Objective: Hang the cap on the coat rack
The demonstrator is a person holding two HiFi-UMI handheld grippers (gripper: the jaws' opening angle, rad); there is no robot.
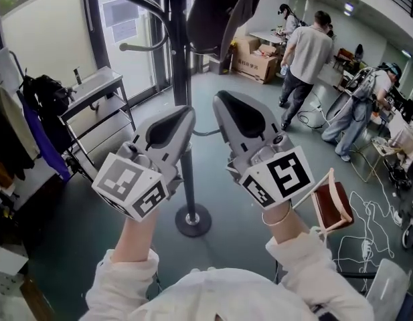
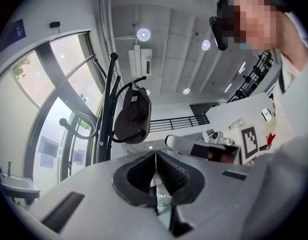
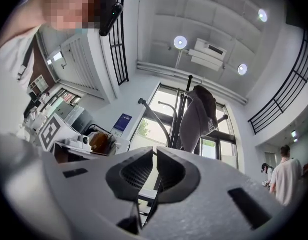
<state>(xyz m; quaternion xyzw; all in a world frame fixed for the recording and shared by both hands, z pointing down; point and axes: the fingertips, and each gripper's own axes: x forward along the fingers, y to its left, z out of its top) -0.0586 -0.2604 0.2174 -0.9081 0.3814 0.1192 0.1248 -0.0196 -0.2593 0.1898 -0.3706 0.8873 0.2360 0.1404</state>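
Note:
A dark cap [image 1: 216, 12] hangs from a top hook of the black coat rack [image 1: 181, 79], whose round base [image 1: 193, 221] stands on the floor just ahead. The cap [image 2: 133, 114] shows above the jaws in the left gripper view, and the cap [image 3: 198, 116] shows again in the right gripper view, apart from both grippers. My left gripper [image 1: 186, 112] is left of the pole, well below the cap; its tips meet, empty [image 2: 155, 152]. My right gripper [image 1: 219, 99] is right of the pole, jaws drawn together to a thin slit with nothing between [image 3: 154, 151].
Two people [image 1: 306, 52] [image 1: 357, 112] stand at the back right near cardboard boxes [image 1: 256, 59]. A metal table [image 1: 92, 92] and hanging clothes [image 1: 32, 126] are at the left. A brown chair [image 1: 333, 202] and loose cables [image 1: 367, 212] lie at the right.

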